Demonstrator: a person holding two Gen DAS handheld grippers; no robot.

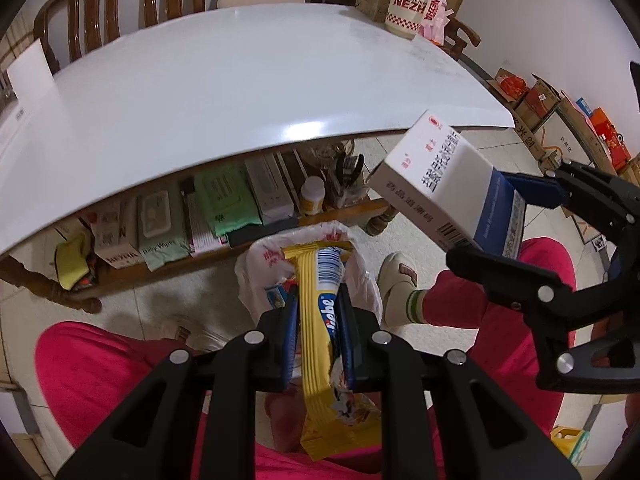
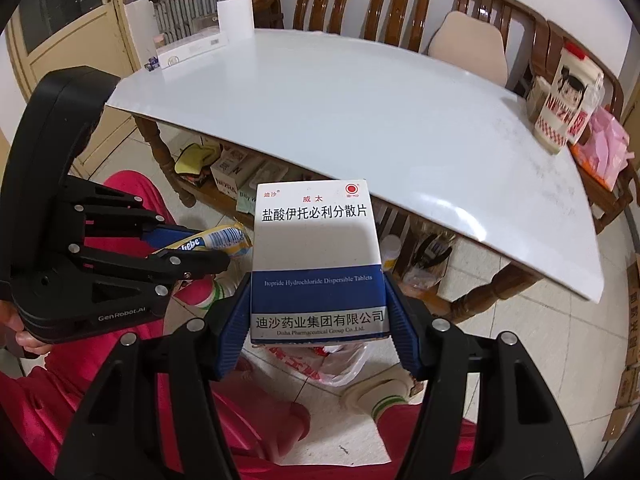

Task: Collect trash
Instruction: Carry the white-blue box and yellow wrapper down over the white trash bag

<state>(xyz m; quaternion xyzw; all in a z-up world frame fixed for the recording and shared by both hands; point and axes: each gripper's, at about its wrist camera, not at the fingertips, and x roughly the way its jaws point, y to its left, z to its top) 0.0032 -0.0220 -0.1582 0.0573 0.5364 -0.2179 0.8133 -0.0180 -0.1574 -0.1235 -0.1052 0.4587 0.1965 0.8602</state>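
Left claw [image 1: 318, 312]: closed narrow on the yellow snack wrapper [image 1: 320, 320], gripping it mid-length between the blue pads.
Right claw [image 2: 318, 312]: closed on the tablet box [image 2: 316, 256], pads pressing its two long side faces at the blue band.
Wrapper position: held above the white plastic trash bag [image 1: 360, 284], which sits open on the floor between the person's feet.
Box position: held in the air just off the worktop's [image 1: 224, 92] near edge, beside and higher than the wrapper, not yet over the bag's mouth.
Wrapper handling: looks light, thin and limp; the free ends droop, so a mid-length grip seems sound, though glossy film may slip.
Box handling: probably light, hollow card that dents under a hard squeeze; the side faces suit the hold.
Edges: the worktop rim overhangs the lower shelf [image 1: 168, 264] close to the bag.
Open room: floor space around the bag is tight, hemmed by the person's legs and slipper [image 1: 396, 276]; the two claws are near each other and could clash over the bag.
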